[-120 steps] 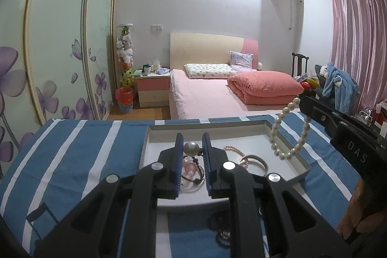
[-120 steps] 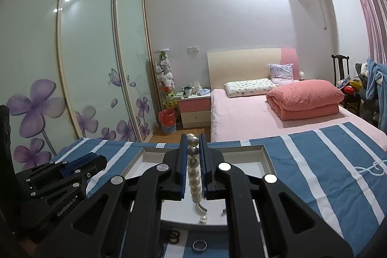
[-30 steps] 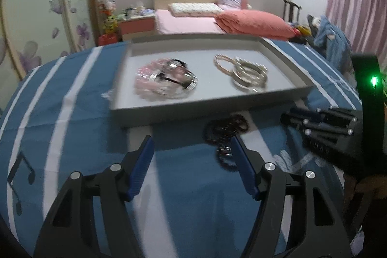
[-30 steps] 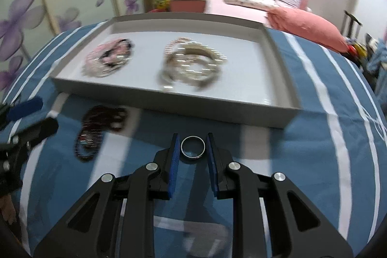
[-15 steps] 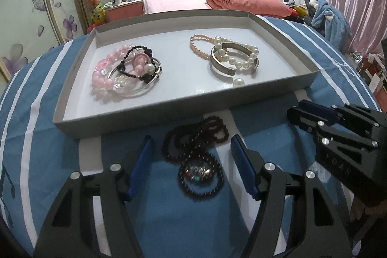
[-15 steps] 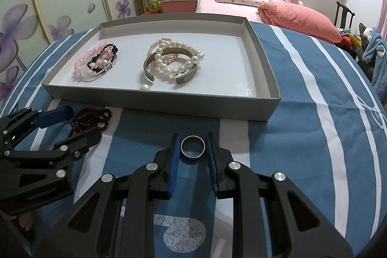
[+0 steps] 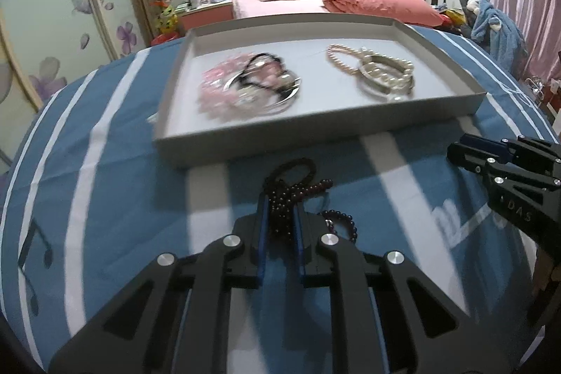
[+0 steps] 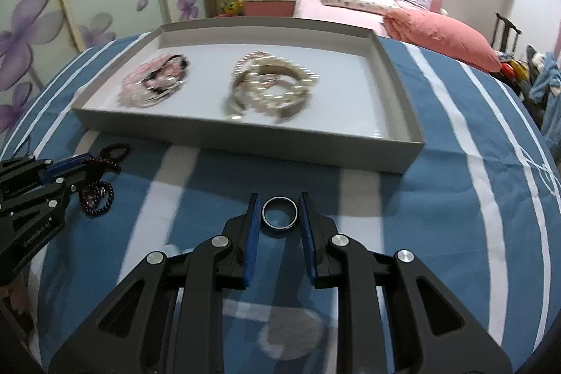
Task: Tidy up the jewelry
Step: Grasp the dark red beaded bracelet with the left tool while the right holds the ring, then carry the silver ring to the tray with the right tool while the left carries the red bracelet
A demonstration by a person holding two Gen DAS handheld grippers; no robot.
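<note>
A grey tray (image 7: 315,135) (image 8: 245,137) lies on the blue striped cloth. It holds a pink and black bead pile (image 7: 245,86) (image 8: 154,81) and a pearl and bangle pile (image 7: 382,74) (image 8: 273,83). My left gripper (image 7: 280,216) is shut on a dark red bead necklace (image 7: 291,184) in front of the tray; the necklace also shows in the right wrist view (image 8: 101,174). My right gripper (image 8: 279,214) is shut on a metal ring (image 8: 280,213) just above the cloth.
The right gripper shows at the right of the left wrist view (image 7: 505,177). The left gripper shows at the left of the right wrist view (image 8: 31,191). A pink bed (image 7: 315,2), a nightstand and a flowered wardrobe stand behind.
My left gripper has closed from wide open onto the dark bead necklace. My right gripper keeps hold of the ring. Both views have shifted a little and the tray is blurred.
</note>
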